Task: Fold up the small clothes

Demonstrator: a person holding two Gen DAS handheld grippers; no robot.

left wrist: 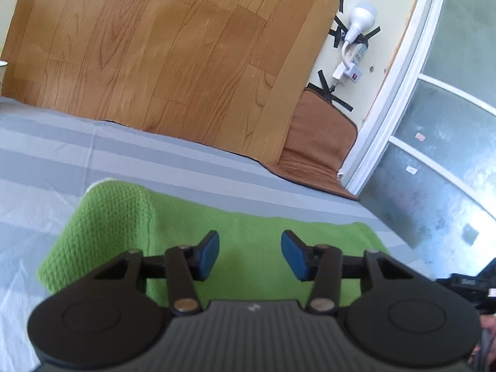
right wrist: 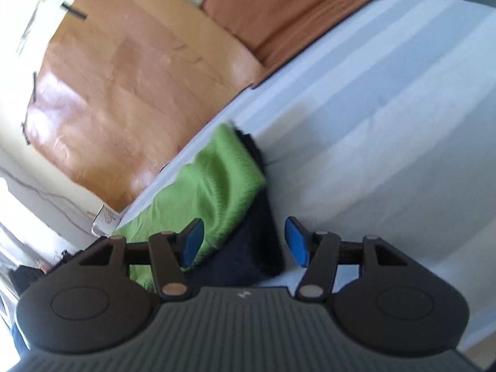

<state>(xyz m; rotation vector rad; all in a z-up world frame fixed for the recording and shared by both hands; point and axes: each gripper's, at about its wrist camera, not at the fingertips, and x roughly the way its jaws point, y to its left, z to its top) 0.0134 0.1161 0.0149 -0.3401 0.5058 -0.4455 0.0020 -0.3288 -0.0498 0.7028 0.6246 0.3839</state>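
Observation:
A green knitted garment [left wrist: 130, 226] lies folded on the grey striped bed sheet [left wrist: 62, 161]. My left gripper [left wrist: 250, 255] hangs just above its near part, open, with nothing between the blue pads [left wrist: 210, 257]. In the right wrist view the same green garment [right wrist: 217, 183] rests on top of a dark navy garment [right wrist: 248, 248], whose edge sticks out on the right. My right gripper [right wrist: 243, 241] is open over that edge, and its pads [right wrist: 294, 241] grip nothing.
A wood-pattern board [left wrist: 173, 49] leans at the far edge of the bed, with a brown cushion [left wrist: 316, 142] to its right. A white lamp [left wrist: 359, 20] and power strip are taped to the wall. Frosted glass door panels [left wrist: 434, 161] stand at right.

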